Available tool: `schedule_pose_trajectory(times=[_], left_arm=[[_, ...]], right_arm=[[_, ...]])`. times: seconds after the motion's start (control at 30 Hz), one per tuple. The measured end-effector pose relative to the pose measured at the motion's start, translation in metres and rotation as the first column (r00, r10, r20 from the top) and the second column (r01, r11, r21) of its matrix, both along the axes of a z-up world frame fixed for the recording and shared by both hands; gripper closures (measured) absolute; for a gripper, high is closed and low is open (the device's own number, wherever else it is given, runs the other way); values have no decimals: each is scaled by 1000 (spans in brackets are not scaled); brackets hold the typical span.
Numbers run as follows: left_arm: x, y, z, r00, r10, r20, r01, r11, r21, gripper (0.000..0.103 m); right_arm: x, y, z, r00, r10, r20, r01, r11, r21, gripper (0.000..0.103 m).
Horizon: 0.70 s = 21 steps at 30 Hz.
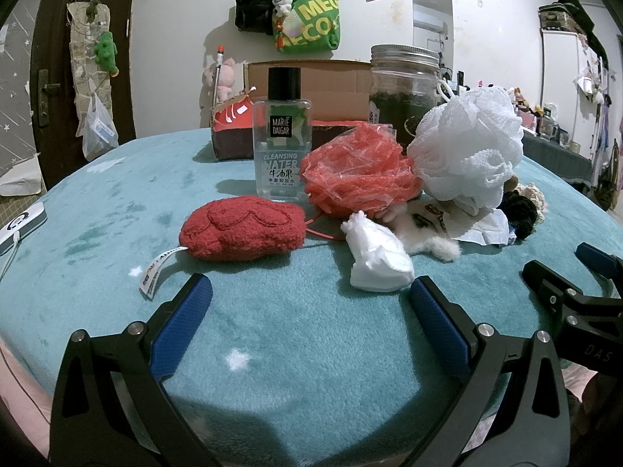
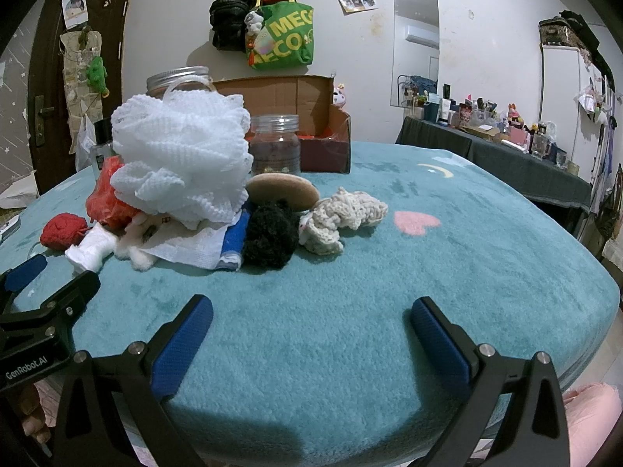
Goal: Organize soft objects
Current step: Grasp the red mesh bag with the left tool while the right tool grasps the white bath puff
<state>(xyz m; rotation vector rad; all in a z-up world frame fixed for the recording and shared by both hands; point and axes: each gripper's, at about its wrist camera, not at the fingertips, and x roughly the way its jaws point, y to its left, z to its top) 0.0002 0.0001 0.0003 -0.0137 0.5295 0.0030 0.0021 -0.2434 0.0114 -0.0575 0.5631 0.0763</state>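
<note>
Both tongs wide, empty, low over teal blanket [image 1: 292, 330], short of pile: left gripper [image 1: 309, 295] faces red plush [image 1: 241, 227] and white wad [image 1: 375, 257]; right gripper [image 2: 311, 317] faces black pompom [image 2: 270, 239], cream knit [image 2: 342, 218]; white loofah [image 2: 183, 159] tops heap; box [image 2: 327, 132] behind, likely destination

Black hand-held gripper [image 1: 309, 295] frames, silver screws, textured blue finger pads [image 2: 183, 344].

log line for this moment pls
left claw open, empty | right claw open, empty | soft pile untouched on fuzzy teal blanket
</note>
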Motion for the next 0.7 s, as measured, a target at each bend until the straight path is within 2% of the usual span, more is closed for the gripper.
schedule_pose_trajectory(times=[0.13, 0.2, 0.33, 0.47, 0.7], left_arm=[[0, 2, 5, 999, -22, -25, 22, 1000, -14, 0], [-2, 6, 15, 999, -38, -13, 38, 998, -42, 0], [-1, 12, 40, 998, -48, 48, 50, 998, -28, 0], [2, 10, 53, 995, -63, 74, 64, 998, -6, 0], [23, 20, 72, 988, -151, 34, 153, 987, -51, 0]], right_arm=[[3, 0, 3, 999, 28, -23, -28, 1000, 14, 0], [0, -10, 8, 998, 47, -28, -46, 998, 35, 0], [-2, -17, 28, 998, 65, 18, -66, 994, 82, 0], [4, -18, 46, 994, 95, 63, -100, 991, 85, 0], [27, -15, 65, 972, 223, 75, -232, 961, 149, 0]])
